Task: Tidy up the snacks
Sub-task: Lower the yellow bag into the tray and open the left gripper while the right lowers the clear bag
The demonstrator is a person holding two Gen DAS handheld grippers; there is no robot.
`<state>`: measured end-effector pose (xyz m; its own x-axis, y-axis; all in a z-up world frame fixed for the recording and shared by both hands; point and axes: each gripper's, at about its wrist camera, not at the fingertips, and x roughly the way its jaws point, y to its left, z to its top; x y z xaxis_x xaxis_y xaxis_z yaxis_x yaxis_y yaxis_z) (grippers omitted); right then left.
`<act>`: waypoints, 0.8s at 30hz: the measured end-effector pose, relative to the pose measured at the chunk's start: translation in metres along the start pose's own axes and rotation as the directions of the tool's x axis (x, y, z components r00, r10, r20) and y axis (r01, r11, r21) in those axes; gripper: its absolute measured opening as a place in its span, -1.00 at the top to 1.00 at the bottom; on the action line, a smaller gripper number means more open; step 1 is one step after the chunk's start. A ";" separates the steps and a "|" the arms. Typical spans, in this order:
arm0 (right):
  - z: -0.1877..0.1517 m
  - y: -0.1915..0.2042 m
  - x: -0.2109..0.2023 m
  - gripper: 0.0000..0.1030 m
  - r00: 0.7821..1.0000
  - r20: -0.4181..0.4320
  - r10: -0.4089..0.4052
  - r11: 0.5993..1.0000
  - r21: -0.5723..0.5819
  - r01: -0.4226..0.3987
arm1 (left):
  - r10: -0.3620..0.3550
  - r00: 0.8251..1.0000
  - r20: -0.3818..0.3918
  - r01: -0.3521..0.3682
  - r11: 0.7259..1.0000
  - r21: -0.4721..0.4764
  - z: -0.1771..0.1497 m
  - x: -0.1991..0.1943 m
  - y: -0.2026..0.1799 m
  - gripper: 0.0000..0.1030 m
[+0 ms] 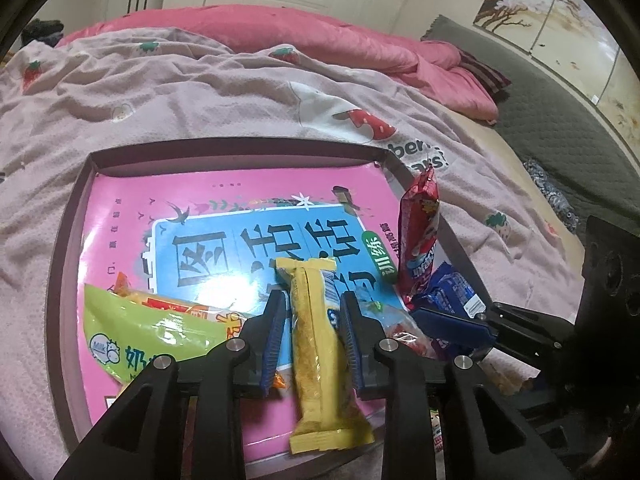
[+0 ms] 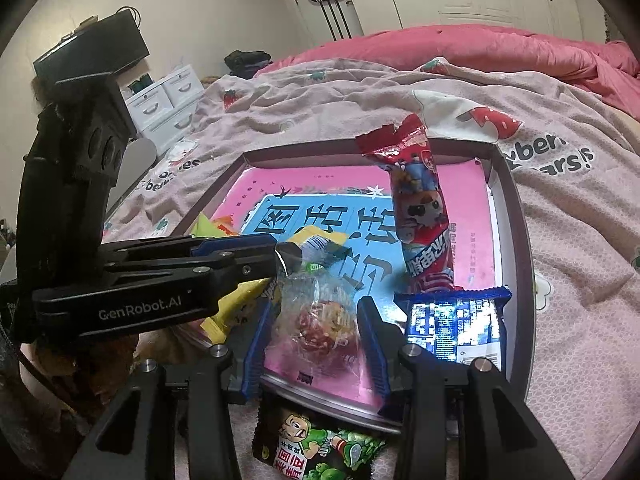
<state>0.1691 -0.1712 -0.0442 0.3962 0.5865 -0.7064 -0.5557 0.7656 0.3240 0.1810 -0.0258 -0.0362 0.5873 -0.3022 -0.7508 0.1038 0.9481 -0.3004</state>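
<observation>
A shallow tray (image 1: pixel 68 216) lies on the bed's blanket (image 1: pixel 160 92), which is printed with strawberries and the letters "ber" and "ars!". Flat in the tray is a pink book (image 1: pixel 120 216) with large Chinese characters on a blue panel; the tray's far half above the book is bare. Near the tray's front edge, the left gripper (image 1: pixel 312 300) has its fingers set narrowly either side of a yellow bar (image 1: pixel 316 360), with thin gaps showing, so it lies loose between them. Left of the bar lies a green pack (image 1: pixel 148 324) marked "Milk". The right gripper (image 2: pixel 316 312) closes its fingers on a clear-wrapped candy (image 2: pixel 320 316). At the tray's right wall, a red stick pack (image 2: pixel 420 208) stands upright and a blue pack (image 2: pixel 452 320) lies flat. A black-and-green pack (image 2: pixel 316 448) lies on the blanket just outside the front edge. "GenRobot.AI" is printed on the left gripper.
</observation>
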 end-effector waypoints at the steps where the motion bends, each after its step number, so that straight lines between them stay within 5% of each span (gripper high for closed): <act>1: 0.000 0.000 -0.001 0.17 1.000 0.002 0.002 1.000 0.000 -0.002 | 0.001 1.000 0.001 -0.001 1.000 -0.001 0.000 -0.001 0.000 0.43; 24: 0.002 0.000 -0.014 0.14 0.999 0.039 -0.013 1.000 -0.002 0.013 | 0.009 0.999 0.048 -0.007 0.999 -0.033 0.007 -0.035 0.002 -0.04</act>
<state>0.1654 -0.1783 -0.0330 0.4317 0.5866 -0.6852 -0.5518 0.7727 0.3137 0.1665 -0.0123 -0.0062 0.6264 -0.2886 -0.7241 0.0731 0.9466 -0.3141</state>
